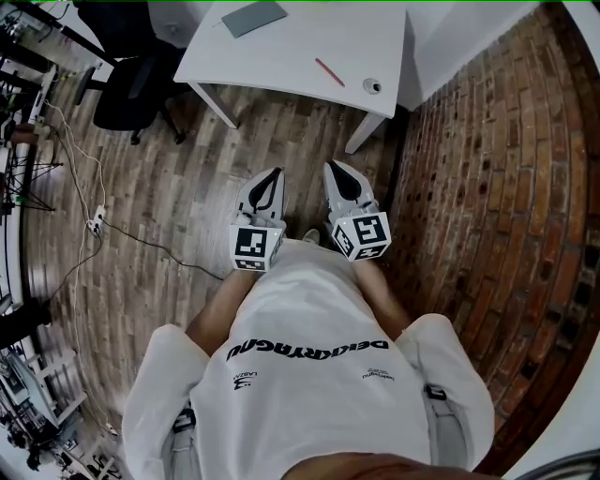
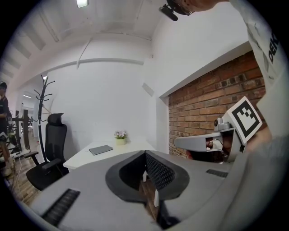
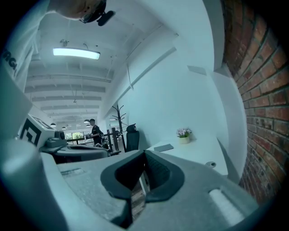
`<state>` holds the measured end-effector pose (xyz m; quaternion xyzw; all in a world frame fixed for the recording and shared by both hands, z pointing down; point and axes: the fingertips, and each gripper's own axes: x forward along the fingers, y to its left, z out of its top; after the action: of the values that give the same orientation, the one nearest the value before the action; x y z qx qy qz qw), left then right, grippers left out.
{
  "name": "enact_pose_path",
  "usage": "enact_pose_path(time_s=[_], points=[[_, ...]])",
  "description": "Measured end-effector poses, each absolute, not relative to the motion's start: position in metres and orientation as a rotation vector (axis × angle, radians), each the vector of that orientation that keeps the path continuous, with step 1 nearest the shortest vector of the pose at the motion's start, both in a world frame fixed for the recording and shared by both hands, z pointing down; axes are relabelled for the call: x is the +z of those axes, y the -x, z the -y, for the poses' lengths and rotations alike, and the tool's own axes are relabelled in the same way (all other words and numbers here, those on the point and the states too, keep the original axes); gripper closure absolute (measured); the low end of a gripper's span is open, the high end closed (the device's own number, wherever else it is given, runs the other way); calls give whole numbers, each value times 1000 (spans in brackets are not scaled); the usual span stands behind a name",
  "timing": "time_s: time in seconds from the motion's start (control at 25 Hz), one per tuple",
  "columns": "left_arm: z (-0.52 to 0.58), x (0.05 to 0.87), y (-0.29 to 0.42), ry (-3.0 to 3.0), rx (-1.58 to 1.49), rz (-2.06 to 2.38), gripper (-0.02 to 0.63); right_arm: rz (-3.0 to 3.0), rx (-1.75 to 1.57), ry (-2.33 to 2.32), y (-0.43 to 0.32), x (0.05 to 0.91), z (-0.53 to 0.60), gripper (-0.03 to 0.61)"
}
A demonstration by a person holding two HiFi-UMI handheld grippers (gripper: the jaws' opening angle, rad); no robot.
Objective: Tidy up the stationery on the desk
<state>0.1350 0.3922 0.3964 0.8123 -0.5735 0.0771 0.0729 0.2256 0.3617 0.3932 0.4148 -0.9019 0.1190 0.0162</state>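
Observation:
A white desk (image 1: pixel 291 58) stands ahead of me, across a stretch of wooden floor. On it lie a grey notebook (image 1: pixel 253 16), a red pen (image 1: pixel 329 72) and a small round object (image 1: pixel 372 86). The left gripper view shows the notebook (image 2: pixel 100 149) beside a small flower pot (image 2: pixel 120 137). My left gripper (image 1: pixel 271 175) and right gripper (image 1: pixel 336 169) are held side by side close to my chest, well short of the desk. Both are shut with nothing between the jaws, as seen at the left gripper (image 2: pixel 145 153) and the right gripper (image 3: pixel 144 153).
A black office chair (image 1: pixel 131 84) stands left of the desk. A brick wall (image 1: pixel 487 187) runs along the right. A cable and power strip (image 1: pixel 96 221) lie on the floor at left. A coat rack (image 2: pixel 44 103) and a person (image 3: pixel 95 131) are in the background.

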Motion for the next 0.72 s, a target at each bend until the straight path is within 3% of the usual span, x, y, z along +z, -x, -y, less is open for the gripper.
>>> enact_pose_path(time_s=[0.32,0.72], points=[[-355,409,-122,-2432,232,1714,615,2779,405,-1278,-214,408,-326,578],[-229,418,-81,-2481,225,1638,615,2752,398,-1355,-171,413,-204,578]])
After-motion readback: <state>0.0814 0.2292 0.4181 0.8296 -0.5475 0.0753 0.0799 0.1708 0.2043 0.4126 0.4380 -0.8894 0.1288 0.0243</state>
